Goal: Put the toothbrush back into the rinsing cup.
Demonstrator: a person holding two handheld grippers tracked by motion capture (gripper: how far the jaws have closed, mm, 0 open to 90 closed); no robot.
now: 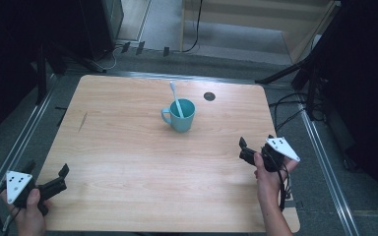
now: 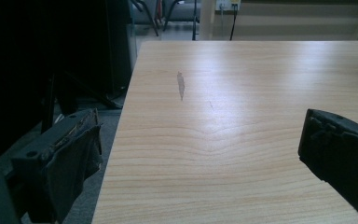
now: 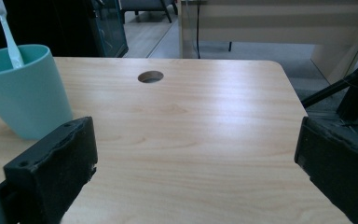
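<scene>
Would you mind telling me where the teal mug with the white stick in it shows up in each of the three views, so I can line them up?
High view: the teal mug stands upright mid-table, slightly toward the far edge, white stick leaning in it.
Left gripper view: only a sliver at the right edge, possibly the mug; too little to tell.
Right gripper view: the mug sits at the left, above the left jaw.
Shared landmark: the round hole in the table, right of the mug.

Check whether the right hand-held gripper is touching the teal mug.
Apart. The high view shows bare table between the right hand-held gripper and the teal mug.
</scene>
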